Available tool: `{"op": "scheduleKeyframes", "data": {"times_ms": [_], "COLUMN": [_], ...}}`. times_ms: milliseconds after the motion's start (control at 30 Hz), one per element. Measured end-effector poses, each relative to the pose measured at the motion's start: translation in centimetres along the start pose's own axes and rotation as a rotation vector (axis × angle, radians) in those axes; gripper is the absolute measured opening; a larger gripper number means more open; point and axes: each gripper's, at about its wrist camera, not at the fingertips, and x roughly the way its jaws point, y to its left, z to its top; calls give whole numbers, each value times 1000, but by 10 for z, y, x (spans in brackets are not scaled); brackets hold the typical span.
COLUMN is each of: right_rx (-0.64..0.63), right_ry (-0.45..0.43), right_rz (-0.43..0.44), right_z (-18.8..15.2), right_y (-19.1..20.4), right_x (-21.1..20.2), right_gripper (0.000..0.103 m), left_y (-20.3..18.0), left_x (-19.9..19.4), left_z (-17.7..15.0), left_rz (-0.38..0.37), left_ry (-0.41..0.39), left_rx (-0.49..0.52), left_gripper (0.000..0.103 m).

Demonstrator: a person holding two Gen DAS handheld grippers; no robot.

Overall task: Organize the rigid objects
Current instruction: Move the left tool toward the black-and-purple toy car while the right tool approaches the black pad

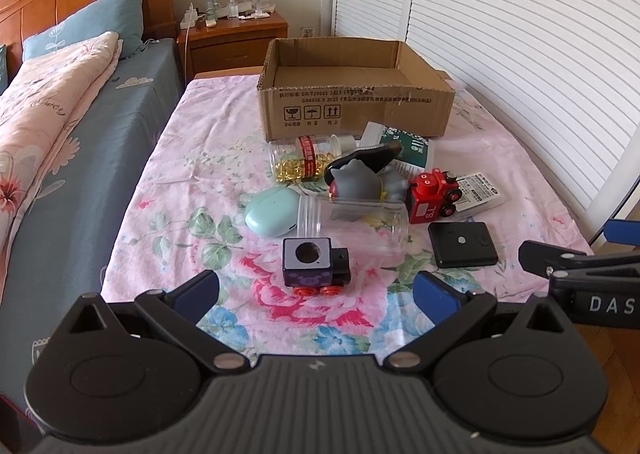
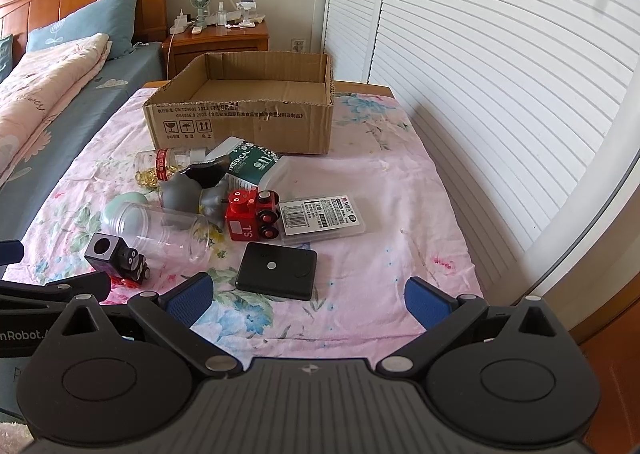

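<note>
Over the near edge of the flowered desk I hold both grippers level, left gripper and right gripper, fingers spread wide, gripping nothing, facing the purple toy car.

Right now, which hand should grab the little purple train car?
Probably left. The purple train car sits straight ahead of the open left gripper, close between its fingers. The right gripper, also open, faces the black device instead.
</note>
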Motion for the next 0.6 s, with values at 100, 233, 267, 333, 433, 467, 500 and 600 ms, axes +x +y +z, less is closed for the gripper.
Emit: {"op": "scheduleKeyframes", "data": {"times_ms": [100, 233, 267, 333, 433, 467, 500, 600], "right_rx": [-2, -14, -19, -33, -58, -67, -72, -83], "right_ry": [-2, -8, -13, -21, -39, -46, -52, -70], "right_rz": [-2, -2, -1, 4, 16, 23, 28, 56], "right_z": [2, 4, 4, 5, 6, 6, 6, 5], "right_y": [0, 0, 0, 0, 1, 0, -1, -5], "right_x": [2, 5, 6, 8, 10, 11, 11, 14], "right_gripper": [103, 103, 103, 103, 103, 103, 103, 103], "left_y": [-1, -2, -3, -2, -2, -2, -1, 0], "left_x": [2, 6, 7, 10, 14, 15, 16, 22], "left_z": [1, 3, 4, 5, 6, 6, 6, 8], "left_rz": [-1, -4, -9, -23, -49, -54, -62, -90], "left_ry": [-3, -8, -10, -16, -26, -29, -32, -22], "left_rx": [15, 49, 58, 76, 112, 120, 127, 148], "left_gripper": [102, 102, 102, 102, 102, 102, 102, 102]}}
